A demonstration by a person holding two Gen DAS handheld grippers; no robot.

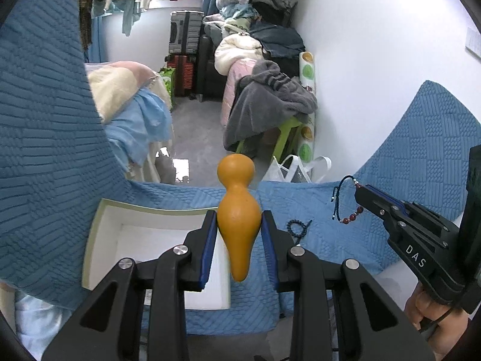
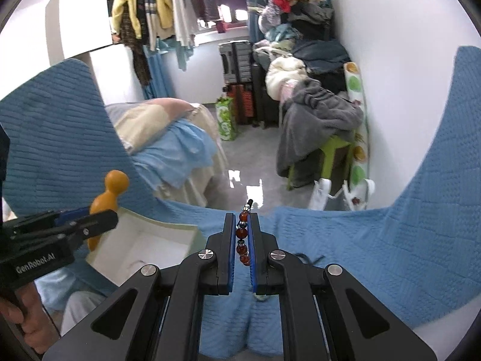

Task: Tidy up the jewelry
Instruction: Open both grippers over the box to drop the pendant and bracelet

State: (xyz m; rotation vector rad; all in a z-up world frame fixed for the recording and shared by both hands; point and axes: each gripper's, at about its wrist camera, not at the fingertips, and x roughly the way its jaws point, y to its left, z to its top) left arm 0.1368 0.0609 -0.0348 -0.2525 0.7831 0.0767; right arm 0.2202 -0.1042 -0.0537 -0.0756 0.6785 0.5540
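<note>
My left gripper [image 1: 239, 219] is shut on an orange gourd-shaped ornament [image 1: 238, 207] and holds it above the near right corner of an open white box [image 1: 144, 234]. My right gripper [image 2: 243, 225] is shut on a bracelet of red-brown beads [image 2: 242, 239] with a dark blue cord. In the left wrist view the right gripper [image 1: 362, 194] holds that bracelet [image 1: 348, 216] lifted over the blue cloth, right of the box. A dark beaded bracelet [image 1: 296, 227] lies on the cloth [image 1: 375, 234] between the grippers. The left gripper [image 2: 103, 218] with the gourd [image 2: 108, 192] shows in the right wrist view.
The box [image 2: 144, 240] sits on a blue quilted cloth [image 2: 360, 255] over a table edge. Beyond are a bed with a light blue sheet [image 2: 177, 153], a green stool with a grey blanket [image 2: 315, 126], white bags [image 1: 294, 171], suitcases and hanging clothes.
</note>
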